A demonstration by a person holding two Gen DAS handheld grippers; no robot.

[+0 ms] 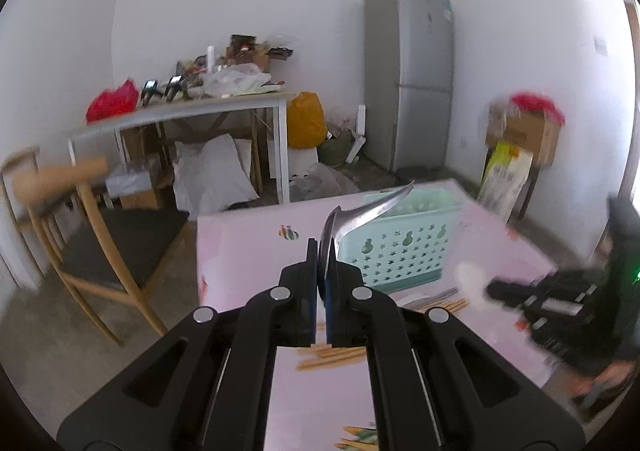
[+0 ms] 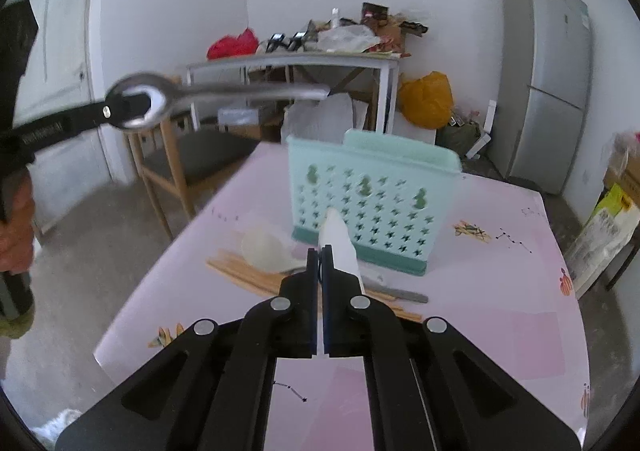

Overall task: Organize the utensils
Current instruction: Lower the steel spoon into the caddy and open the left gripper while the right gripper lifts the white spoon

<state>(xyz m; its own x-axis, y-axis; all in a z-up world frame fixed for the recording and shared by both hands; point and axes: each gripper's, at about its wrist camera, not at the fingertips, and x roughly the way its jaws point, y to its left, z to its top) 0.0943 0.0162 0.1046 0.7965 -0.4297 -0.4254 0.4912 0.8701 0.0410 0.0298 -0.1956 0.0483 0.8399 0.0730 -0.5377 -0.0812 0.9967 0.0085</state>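
Pink tabletop (image 2: 500,311): left gripper (image 1: 322,255) fingers pinch slick stiff steel spoon (image 1: 360,215) by bowl; right gripper (image 2: 320,257) fingers pinch light white plastic spoon (image 2: 340,243).

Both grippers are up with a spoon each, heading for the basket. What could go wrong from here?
The left gripper pinches the metal spoon by its bowl only, so the long handle could swing or slip. The right gripper holds the white spoon edge-on; it could catch the green basket rim. Both converging there might collide.
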